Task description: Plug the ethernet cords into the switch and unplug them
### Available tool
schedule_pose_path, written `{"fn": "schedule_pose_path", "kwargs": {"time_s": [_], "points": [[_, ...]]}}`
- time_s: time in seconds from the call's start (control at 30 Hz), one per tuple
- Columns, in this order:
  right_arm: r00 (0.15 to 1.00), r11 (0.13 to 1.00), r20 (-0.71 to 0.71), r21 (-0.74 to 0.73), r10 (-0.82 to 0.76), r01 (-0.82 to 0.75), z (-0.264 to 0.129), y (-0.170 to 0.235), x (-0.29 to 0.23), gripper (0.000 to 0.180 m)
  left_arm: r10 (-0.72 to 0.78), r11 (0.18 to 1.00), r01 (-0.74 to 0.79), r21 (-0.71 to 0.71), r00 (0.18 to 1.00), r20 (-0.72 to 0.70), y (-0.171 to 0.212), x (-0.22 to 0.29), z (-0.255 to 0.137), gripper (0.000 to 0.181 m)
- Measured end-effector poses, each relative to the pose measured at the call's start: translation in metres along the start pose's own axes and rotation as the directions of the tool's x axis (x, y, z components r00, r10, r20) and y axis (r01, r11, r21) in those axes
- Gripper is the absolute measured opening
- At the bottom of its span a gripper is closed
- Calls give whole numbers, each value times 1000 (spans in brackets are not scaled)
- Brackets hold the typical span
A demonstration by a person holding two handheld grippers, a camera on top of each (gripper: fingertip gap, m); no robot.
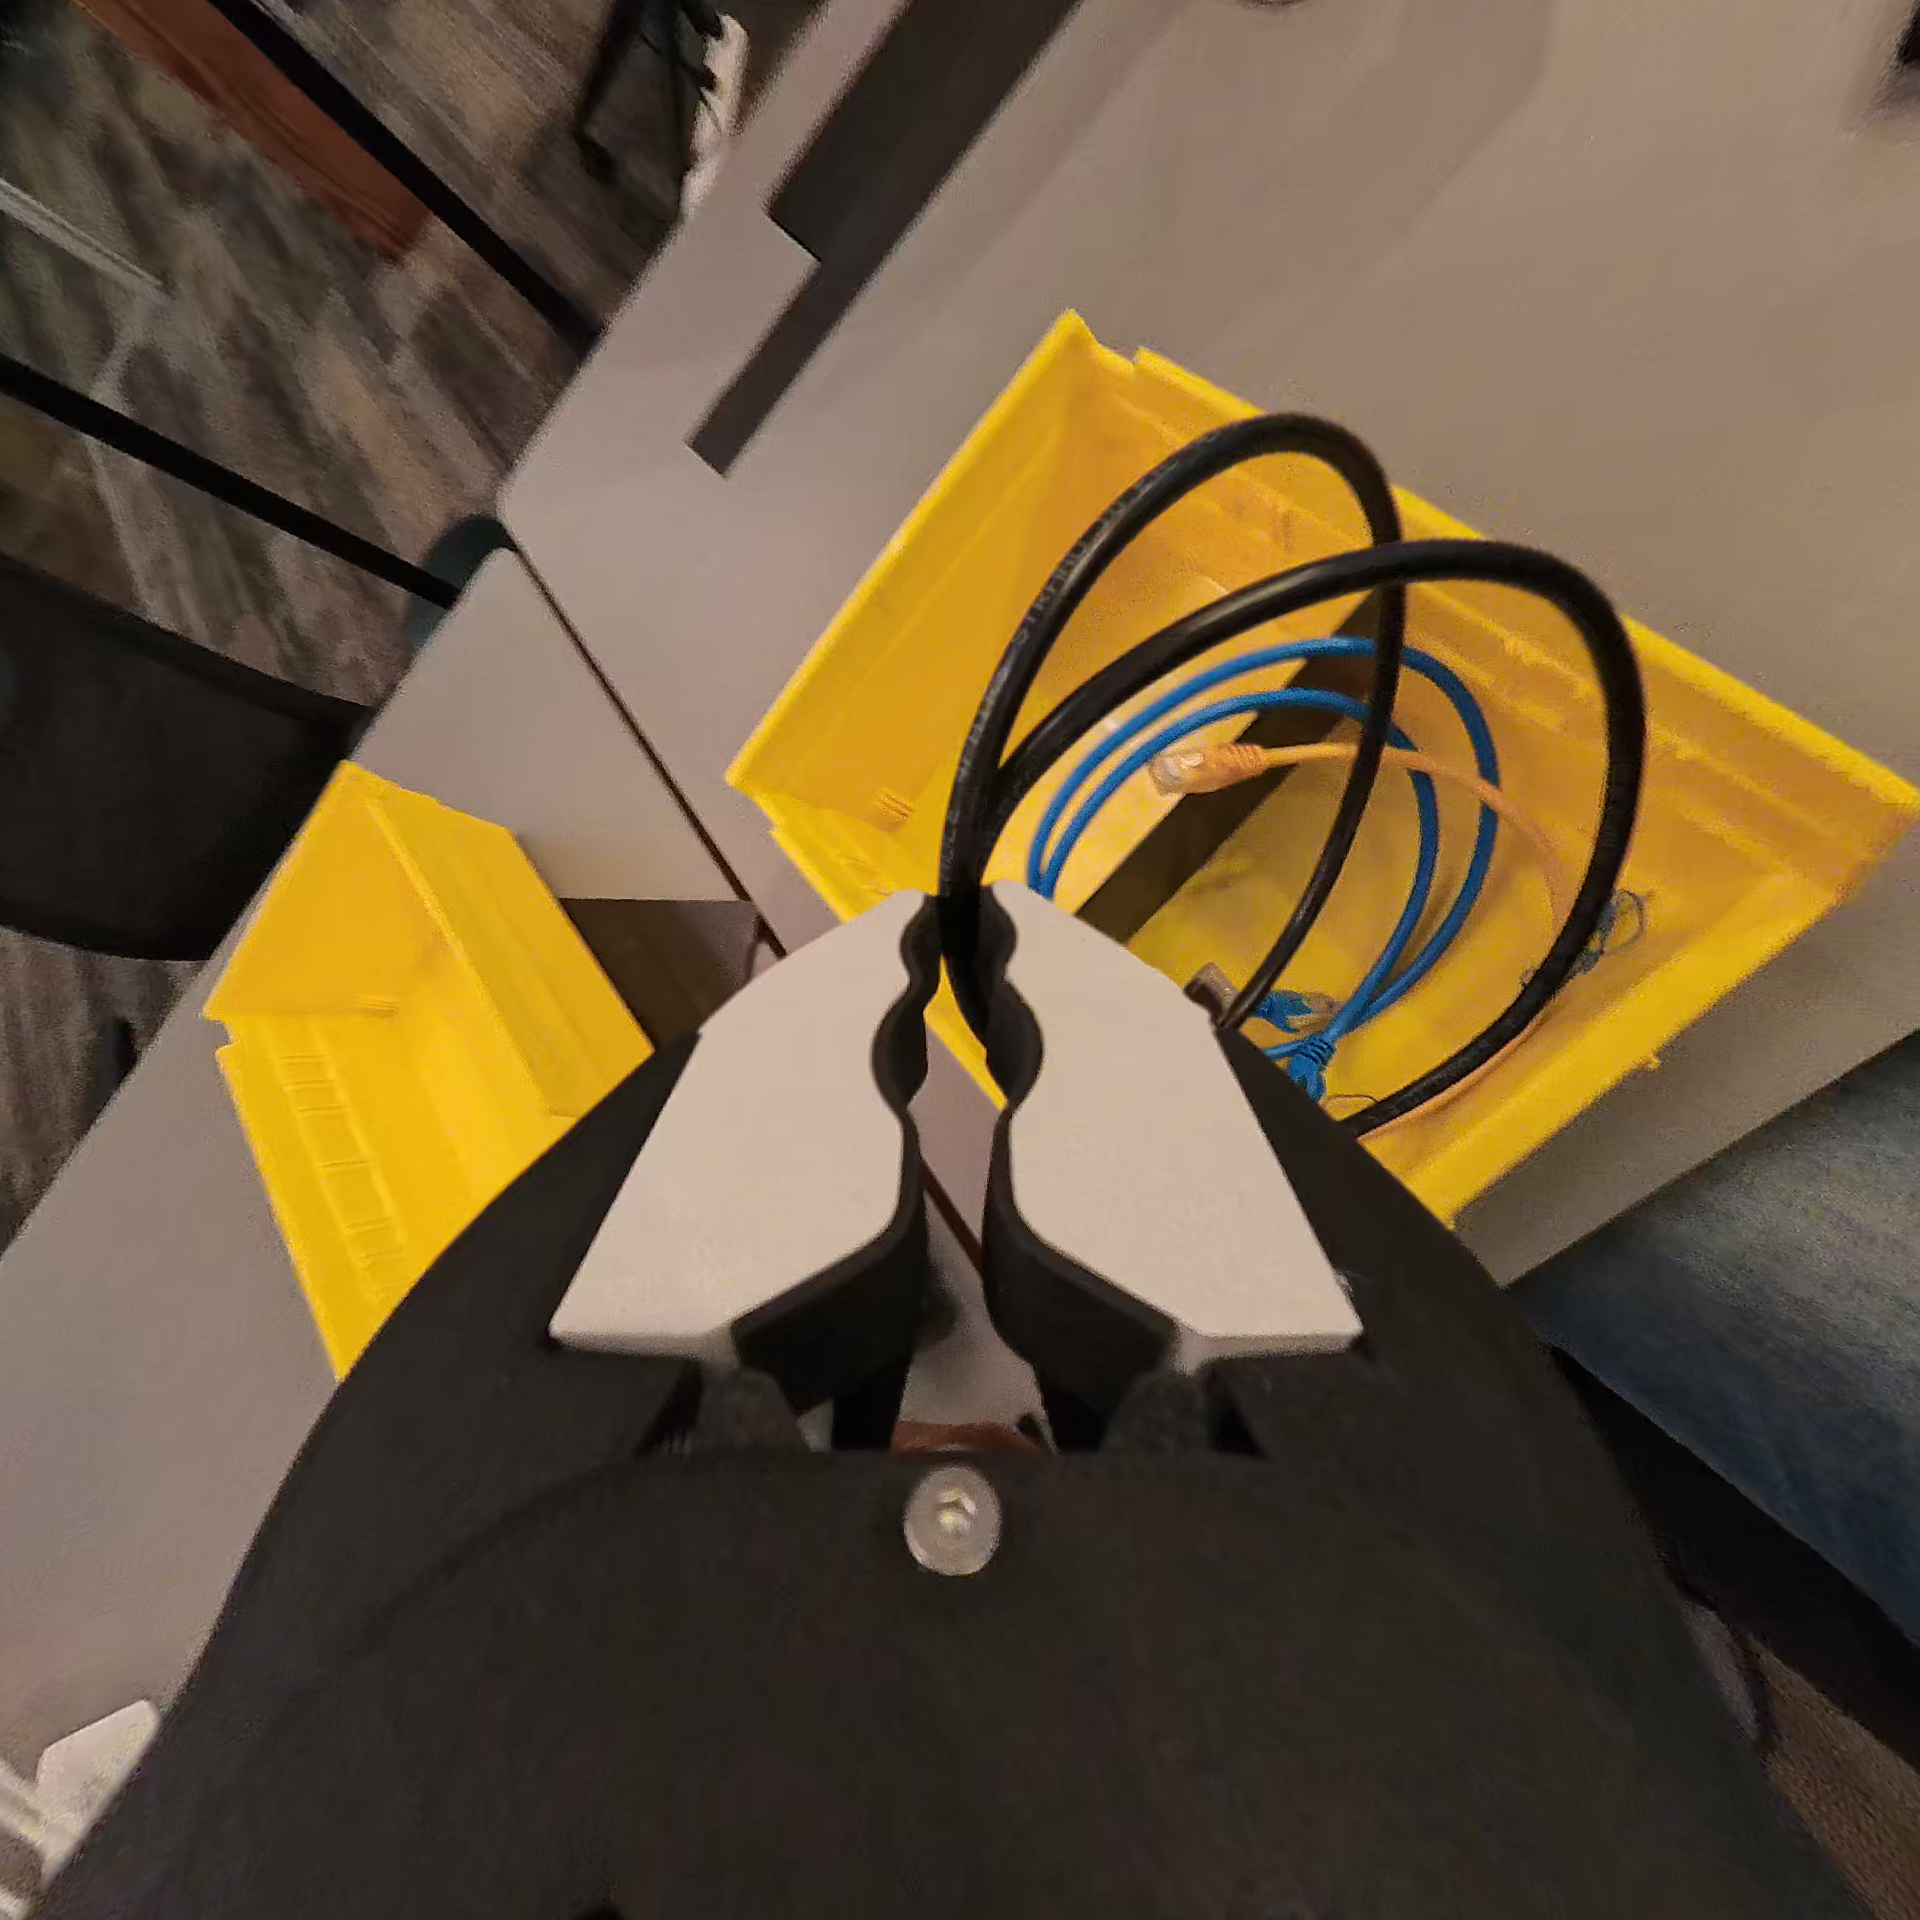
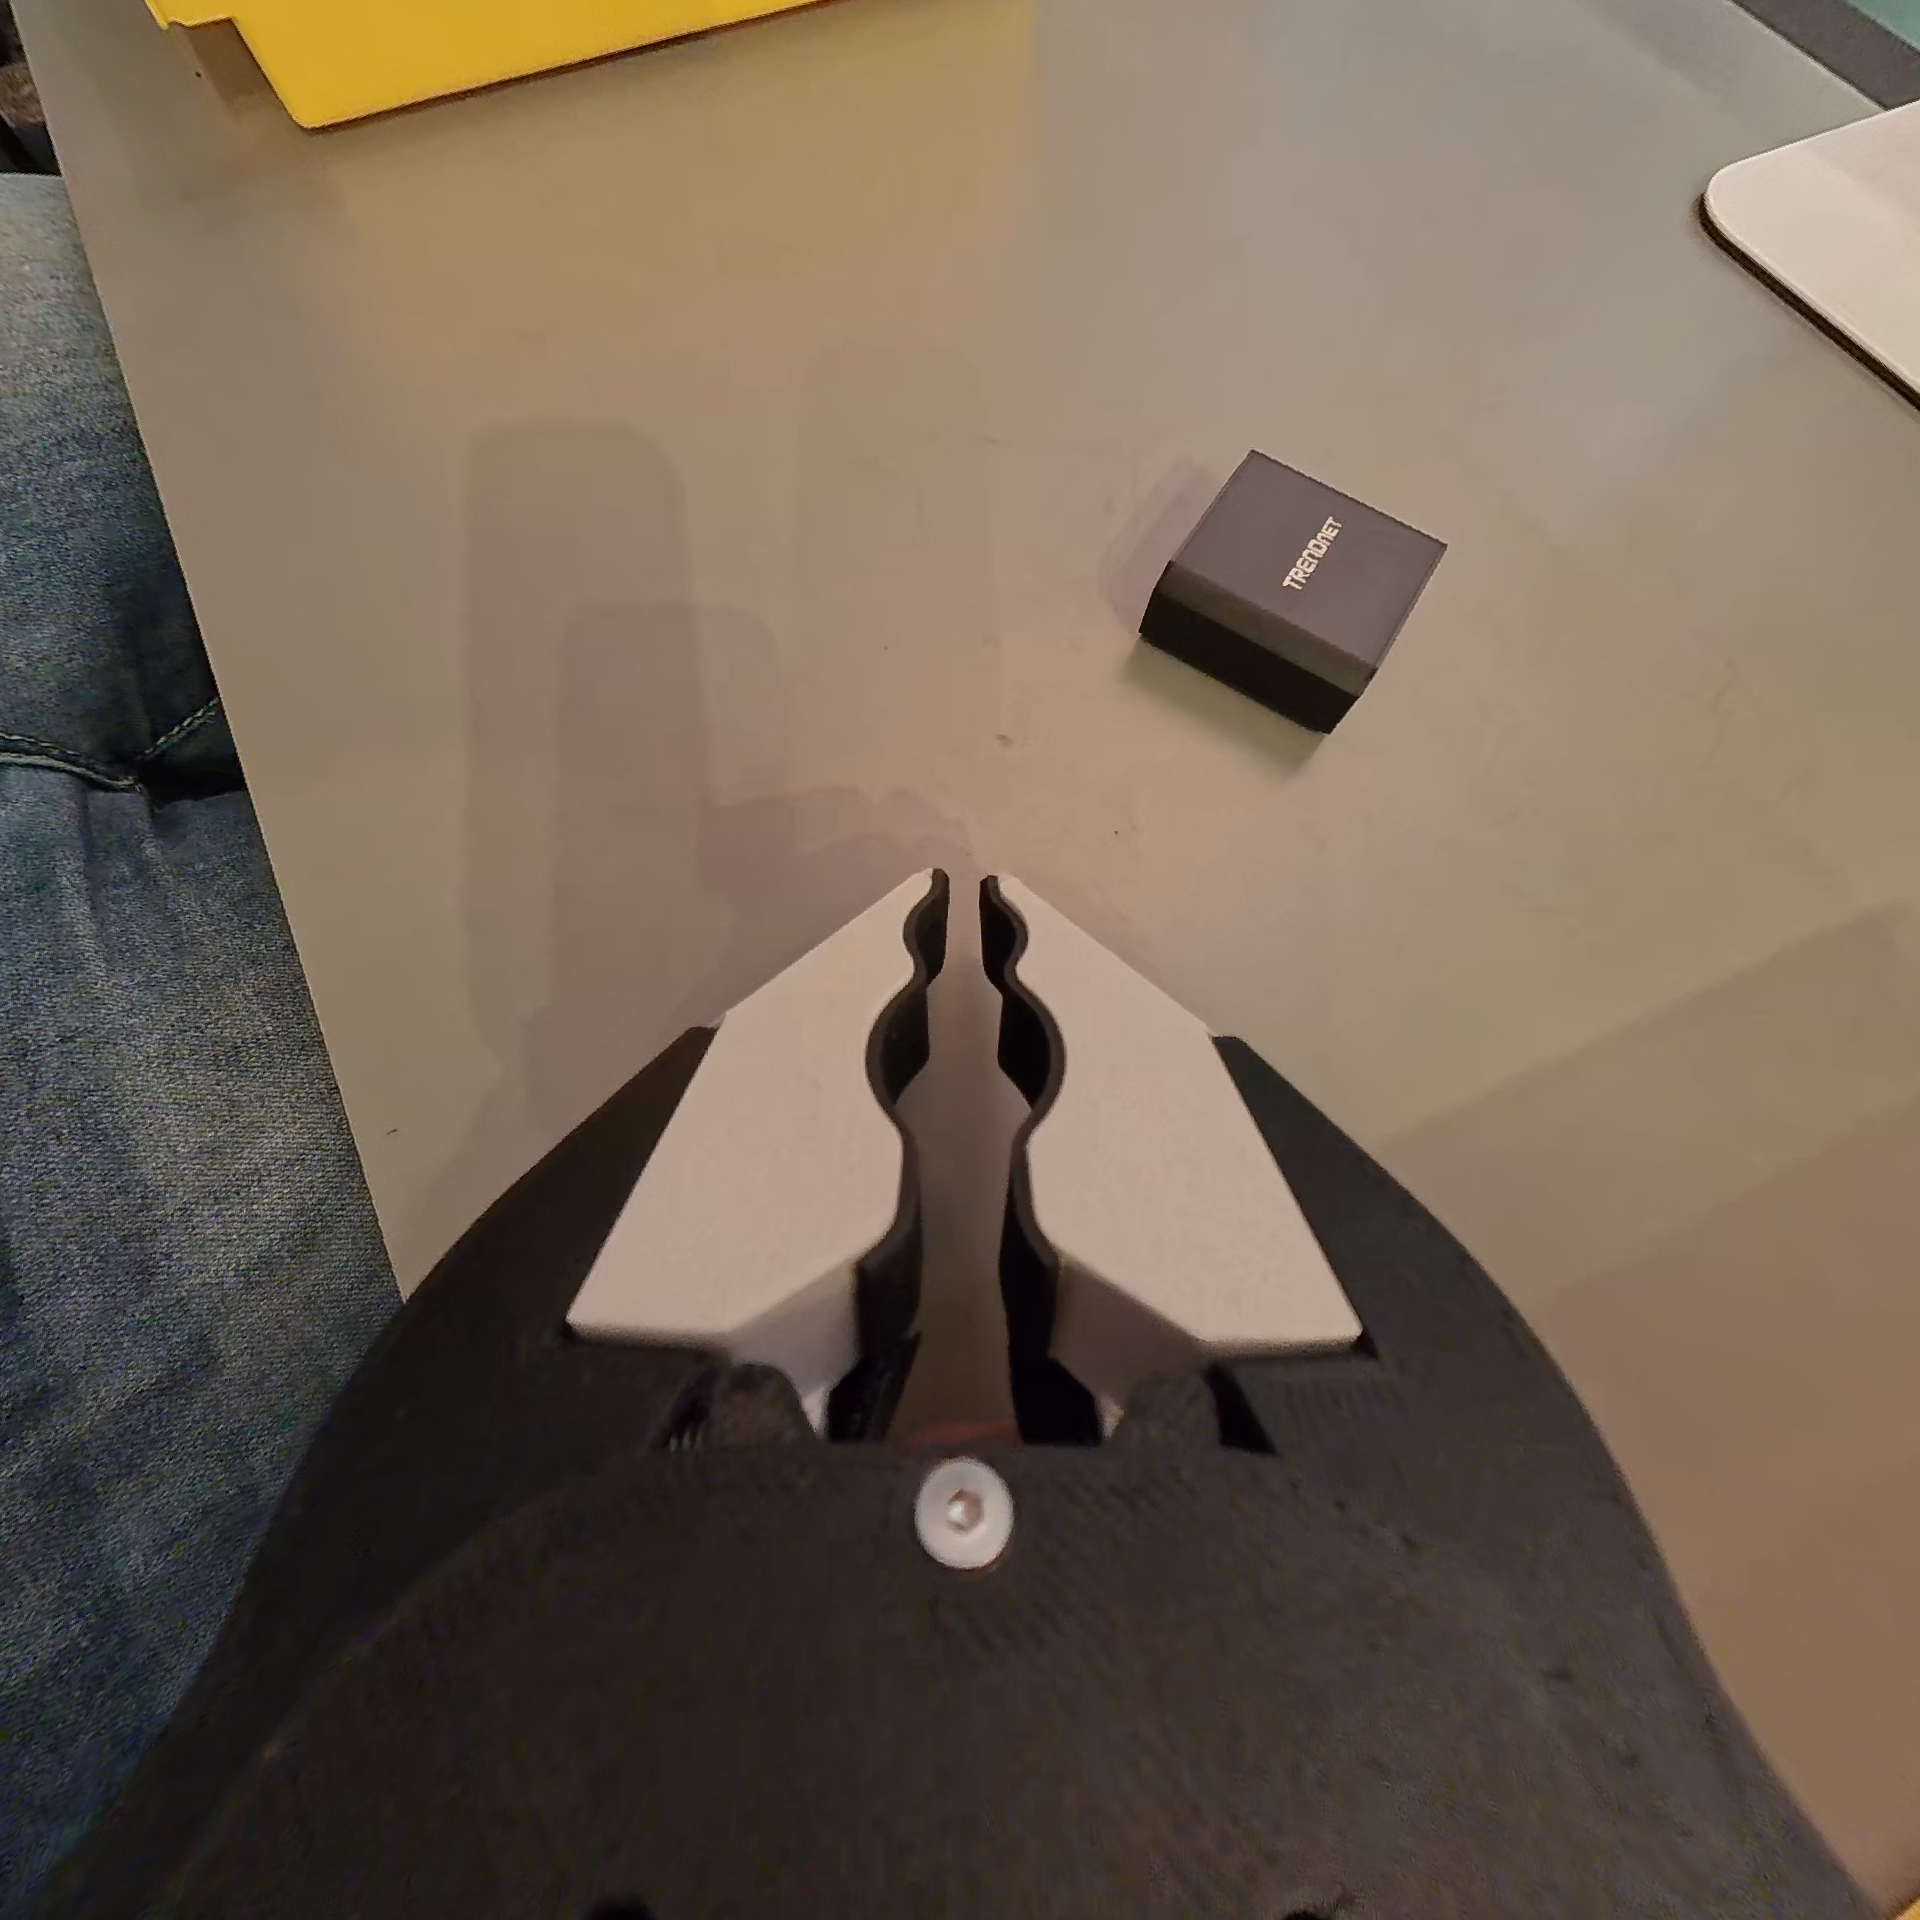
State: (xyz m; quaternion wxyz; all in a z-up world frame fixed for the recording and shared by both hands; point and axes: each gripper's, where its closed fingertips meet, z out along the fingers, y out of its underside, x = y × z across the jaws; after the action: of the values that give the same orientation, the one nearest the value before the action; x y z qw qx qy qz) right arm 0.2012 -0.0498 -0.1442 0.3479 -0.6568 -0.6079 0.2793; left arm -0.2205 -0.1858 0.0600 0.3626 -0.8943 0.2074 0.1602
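**Lifting the black cord toward the switch**

Gripping the black ethernet cord on a loop, the left hand-held gripper holds it above the yellow bin at centre right of the left wrist view, where a blue cord and an orange cord lie coiled. The right hand-held gripper hovers nearly closed and empty over the table; the switch sits at its upper right. Best to regrip near the black cord's plug, which probably trails in the bin, before aiming for a port.
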Motion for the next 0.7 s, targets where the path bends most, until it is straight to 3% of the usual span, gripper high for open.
{"fn": "schedule_pose_path", "kwargs": {"time_s": [0.17, 0.3, 0.5, 0.7], "points": [[1000, 1000, -4, 15, 4, -4, -2, -2, 1, 4, 53, 993, -59, 99, 997, 64, -43, 0, -41, 6], [1000, 999, -4, 40, 0, 0, -4, -6, 2, 0, 239, 957, -248, 149, 968, 74, -108, 35, -46, 6], [1000, 998, -17, 63, 22, -20, -6, -8, 6, 1, 602, 789, -579, 206, 795, -74, -197, 134, 3, 6], [999, 995, -20, 86, 48, -46, -9, -11, 9, 1, 761, 644, -722, 253, 570, -310, -208, 230, 83, 6]]}}
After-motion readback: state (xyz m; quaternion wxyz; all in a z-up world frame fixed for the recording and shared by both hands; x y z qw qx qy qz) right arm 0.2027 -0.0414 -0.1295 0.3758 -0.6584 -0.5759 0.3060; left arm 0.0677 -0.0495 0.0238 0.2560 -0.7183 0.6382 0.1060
